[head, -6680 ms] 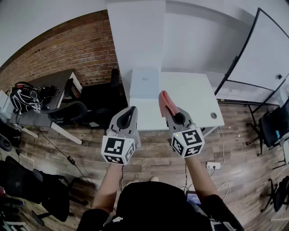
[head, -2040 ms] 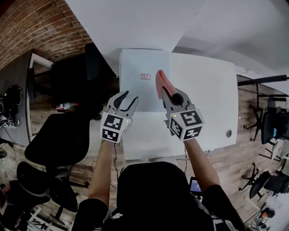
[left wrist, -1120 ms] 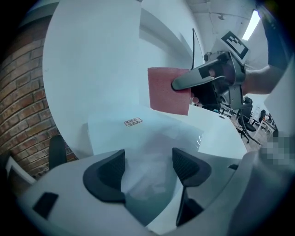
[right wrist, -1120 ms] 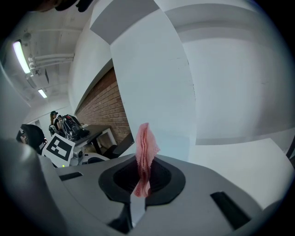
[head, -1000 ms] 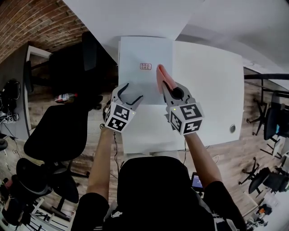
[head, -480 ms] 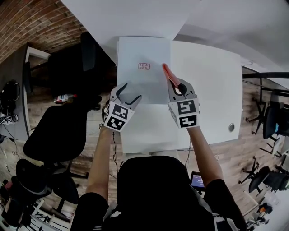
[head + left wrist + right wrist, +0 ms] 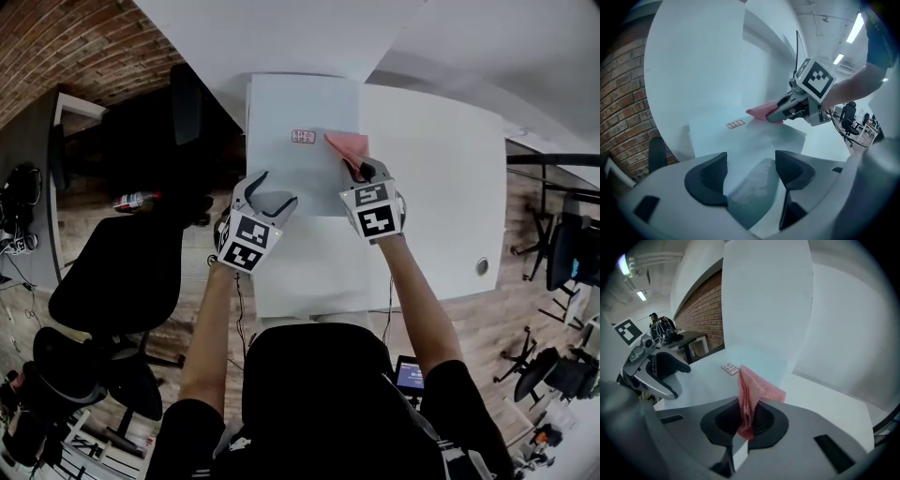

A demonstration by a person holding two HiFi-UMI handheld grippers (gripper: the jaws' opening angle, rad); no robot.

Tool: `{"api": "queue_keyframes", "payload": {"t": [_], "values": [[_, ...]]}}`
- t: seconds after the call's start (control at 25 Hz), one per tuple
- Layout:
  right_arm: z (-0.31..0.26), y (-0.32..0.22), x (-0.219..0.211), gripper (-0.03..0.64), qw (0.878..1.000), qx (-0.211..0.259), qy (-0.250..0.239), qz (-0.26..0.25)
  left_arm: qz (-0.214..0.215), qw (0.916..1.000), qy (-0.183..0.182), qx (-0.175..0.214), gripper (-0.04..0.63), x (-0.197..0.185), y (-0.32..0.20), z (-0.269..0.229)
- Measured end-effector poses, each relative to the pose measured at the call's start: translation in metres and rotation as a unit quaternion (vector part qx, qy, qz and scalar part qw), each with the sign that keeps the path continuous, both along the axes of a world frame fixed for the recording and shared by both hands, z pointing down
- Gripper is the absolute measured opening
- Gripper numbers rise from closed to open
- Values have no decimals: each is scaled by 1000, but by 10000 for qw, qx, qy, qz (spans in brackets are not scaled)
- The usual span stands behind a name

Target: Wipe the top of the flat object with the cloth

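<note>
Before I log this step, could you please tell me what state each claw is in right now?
Left claw: open, holding nothing.
Right claw: closed on the pink cloth.

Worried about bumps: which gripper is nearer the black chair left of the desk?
Left. The left gripper is at the flat panel's near left corner, toward the chair; the right gripper, holding the pink cloth, is over the panel's right side.

The top of the flat object [image 7: 302,180] lies open between left hand-held gripper [image 7: 277,187] and right hand-held gripper [image 7: 359,167].
</note>
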State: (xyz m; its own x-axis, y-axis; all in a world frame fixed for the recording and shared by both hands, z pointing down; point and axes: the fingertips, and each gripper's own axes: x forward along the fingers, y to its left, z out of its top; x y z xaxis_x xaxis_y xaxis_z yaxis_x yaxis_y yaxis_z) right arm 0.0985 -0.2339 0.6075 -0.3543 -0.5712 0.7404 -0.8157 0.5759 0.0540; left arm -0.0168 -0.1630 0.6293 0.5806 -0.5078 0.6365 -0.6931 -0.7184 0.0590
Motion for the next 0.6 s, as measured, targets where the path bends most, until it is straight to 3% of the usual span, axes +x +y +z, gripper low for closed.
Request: {"api": "queue_keyframes", "payload": {"t": [0.6], "values": [[4, -5, -6, 43, 9999, -127, -98, -15, 69, 10000, 3, 43, 319, 0, 2, -1]]}}
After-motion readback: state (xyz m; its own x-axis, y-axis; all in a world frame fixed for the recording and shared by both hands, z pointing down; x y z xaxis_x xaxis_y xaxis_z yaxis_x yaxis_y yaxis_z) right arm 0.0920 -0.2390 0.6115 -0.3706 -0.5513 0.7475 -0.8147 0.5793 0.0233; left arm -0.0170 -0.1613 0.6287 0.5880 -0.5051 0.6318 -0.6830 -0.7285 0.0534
